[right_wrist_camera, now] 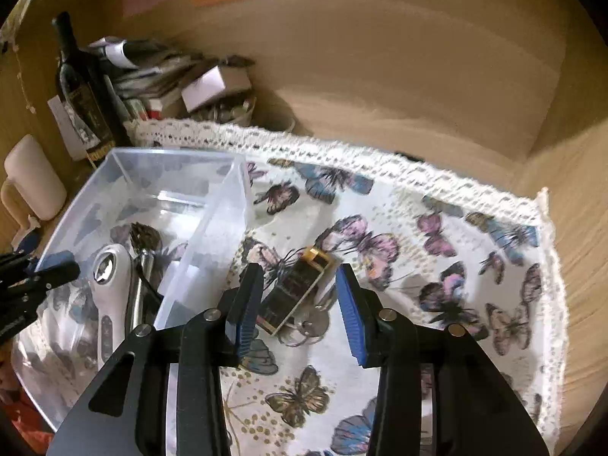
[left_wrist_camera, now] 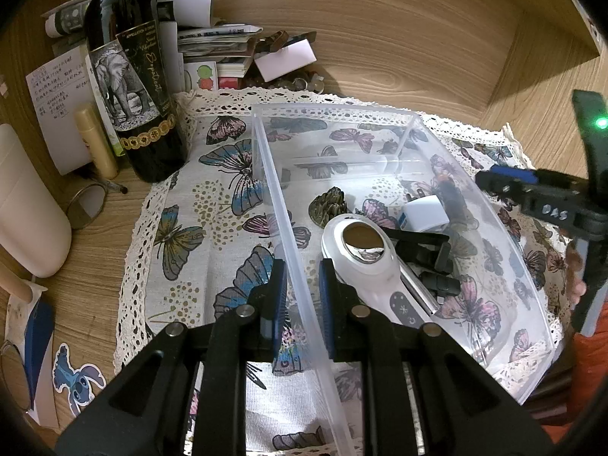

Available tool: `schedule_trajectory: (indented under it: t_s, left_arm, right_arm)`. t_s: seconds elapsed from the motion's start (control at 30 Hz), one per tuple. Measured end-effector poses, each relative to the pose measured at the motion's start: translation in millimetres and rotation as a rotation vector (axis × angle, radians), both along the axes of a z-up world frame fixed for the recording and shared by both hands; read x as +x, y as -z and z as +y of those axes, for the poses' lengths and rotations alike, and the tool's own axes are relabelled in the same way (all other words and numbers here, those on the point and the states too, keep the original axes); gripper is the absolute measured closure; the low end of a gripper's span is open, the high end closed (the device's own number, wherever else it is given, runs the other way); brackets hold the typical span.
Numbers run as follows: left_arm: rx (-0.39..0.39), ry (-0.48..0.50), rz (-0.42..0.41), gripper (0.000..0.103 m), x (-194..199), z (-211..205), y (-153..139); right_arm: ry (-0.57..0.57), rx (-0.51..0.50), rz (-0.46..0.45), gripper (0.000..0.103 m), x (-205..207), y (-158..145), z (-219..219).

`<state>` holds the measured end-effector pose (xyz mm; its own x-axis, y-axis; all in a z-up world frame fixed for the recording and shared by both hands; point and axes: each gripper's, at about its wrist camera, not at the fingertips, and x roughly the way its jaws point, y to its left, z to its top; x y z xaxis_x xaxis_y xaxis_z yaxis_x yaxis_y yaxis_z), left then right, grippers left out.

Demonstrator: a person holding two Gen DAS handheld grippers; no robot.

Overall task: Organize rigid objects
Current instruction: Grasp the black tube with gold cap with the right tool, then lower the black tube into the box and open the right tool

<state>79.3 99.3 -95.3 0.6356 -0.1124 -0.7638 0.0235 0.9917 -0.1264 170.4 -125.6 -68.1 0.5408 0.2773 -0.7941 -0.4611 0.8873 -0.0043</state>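
My left gripper (left_wrist_camera: 302,296) is shut on the left wall of a clear plastic bin (left_wrist_camera: 273,174) that rests on a butterfly cloth. Inside the bin lie a white handheld device with a round metal disc (left_wrist_camera: 364,250), a white plug (left_wrist_camera: 425,216), a dark pine cone (left_wrist_camera: 328,203) and black clips (left_wrist_camera: 429,258). In the right wrist view my right gripper (right_wrist_camera: 297,271) stands open just right of the bin (right_wrist_camera: 212,220). A flat black tag with a gold clasp (right_wrist_camera: 292,296) lies on the cloth between its fingers, untouched by the pads. A metal ring (right_wrist_camera: 304,328) lies under the tag.
A dark wine bottle (left_wrist_camera: 129,87), a cream tube (left_wrist_camera: 95,140), a white container (left_wrist_camera: 26,205) and a heap of papers and small boxes (left_wrist_camera: 212,38) crowd the back left. Wooden walls close the back and right. The lace-edged cloth (right_wrist_camera: 437,266) stretches right of the bin.
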Motion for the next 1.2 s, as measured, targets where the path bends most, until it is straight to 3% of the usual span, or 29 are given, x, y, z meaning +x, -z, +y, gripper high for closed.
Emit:
schedule_trajectory:
  t_s: [0.23,0.47,0.73,1.2]
  left_arm:
    - [0.0,0.001,0.0,0.086,-0.1,-0.3,0.0]
    - [0.0,0.0,0.001,0.086,0.0,-0.1,0.1]
    - [0.0,-0.001,0.002,0.086,-0.2,-0.4,0.1]
    - [0.0,0.0,0.001,0.086,-0.2,-0.5,0.1]
  right_arm:
    - [-0.011,-0.041,0.087,0.067,17.7,36.2,12.3]
    - [-0.005,-0.062,0.086,0.083,22.6,48.2,14.8]
    - [0.003,-0.03,0.022,0.083,13.7,26.8,8.1]
    - [-0.07,0.042,-0.176,0.083,-19.7,-48.8,24.1]
